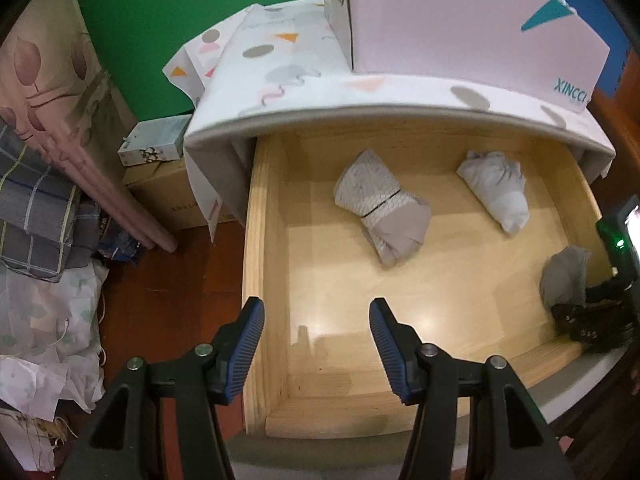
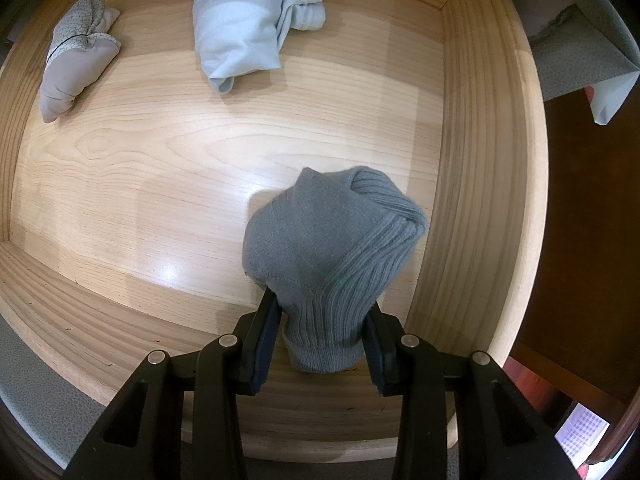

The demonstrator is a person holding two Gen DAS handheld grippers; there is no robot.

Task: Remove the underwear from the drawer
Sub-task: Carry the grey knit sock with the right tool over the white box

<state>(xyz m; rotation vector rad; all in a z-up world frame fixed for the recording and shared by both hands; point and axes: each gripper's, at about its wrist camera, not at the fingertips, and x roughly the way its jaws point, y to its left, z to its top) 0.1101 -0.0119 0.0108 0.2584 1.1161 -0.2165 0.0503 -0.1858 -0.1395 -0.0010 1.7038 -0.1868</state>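
Note:
The pale wooden drawer (image 1: 264,216) stands pulled out under a patterned top. My right gripper (image 2: 322,312) points down into its right front part, shut on a grey ribbed knit bundle (image 2: 332,240); the left wrist view shows the same grey bundle (image 1: 564,276) at the right edge. A beige patterned roll (image 1: 380,208) and a light blue-grey roll (image 1: 496,188) lie toward the drawer's back, and the right wrist view shows the beige roll (image 2: 76,64) and the blue-grey roll (image 2: 248,24) too. My left gripper (image 1: 316,312) is open over the drawer's front left corner, with nothing between its fingers.
A white and pink box (image 1: 460,20) sits on the patterned top (image 1: 320,92). Left of the drawer are cardboard boxes (image 1: 164,196), a pink curtain (image 1: 48,92), folded checked fabric (image 1: 36,208) and loose cloth (image 1: 44,340) on the red-brown floor.

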